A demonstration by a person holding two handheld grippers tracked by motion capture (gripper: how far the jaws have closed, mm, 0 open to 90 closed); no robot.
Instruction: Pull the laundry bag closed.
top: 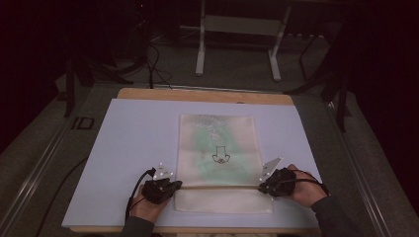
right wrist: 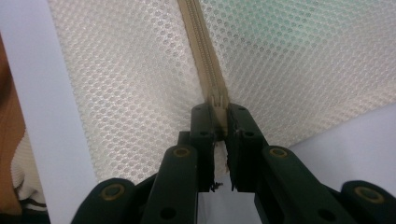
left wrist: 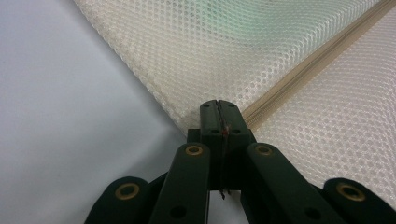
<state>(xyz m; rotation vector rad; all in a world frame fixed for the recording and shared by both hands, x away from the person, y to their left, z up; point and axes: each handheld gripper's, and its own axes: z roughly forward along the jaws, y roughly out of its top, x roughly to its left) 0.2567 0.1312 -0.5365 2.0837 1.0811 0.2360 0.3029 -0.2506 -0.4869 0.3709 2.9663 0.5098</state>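
A cream mesh pouch (top: 217,148) lies flat on a white board (top: 133,148), with something green inside and a small dark figure printed on it. A beige zipper (top: 217,186) runs across its near part. My left gripper (top: 176,185) is shut on the pouch's left edge at the zipper's end; in the left gripper view the jaws (left wrist: 218,106) are pressed together against the mesh (left wrist: 210,51) beside the zipper (left wrist: 317,60). My right gripper (top: 262,187) is at the right end. In the right gripper view its jaws (right wrist: 219,112) pinch the zipper's slider, the zipper (right wrist: 201,42) running away across the mesh (right wrist: 299,60).
The white board rests on a wooden tabletop (top: 197,94) whose far edge shows. Beyond it stand a white table frame (top: 237,29) and cables (top: 153,64) on the dark floor. A hand and sleeve hold each gripper near the board's front edge.
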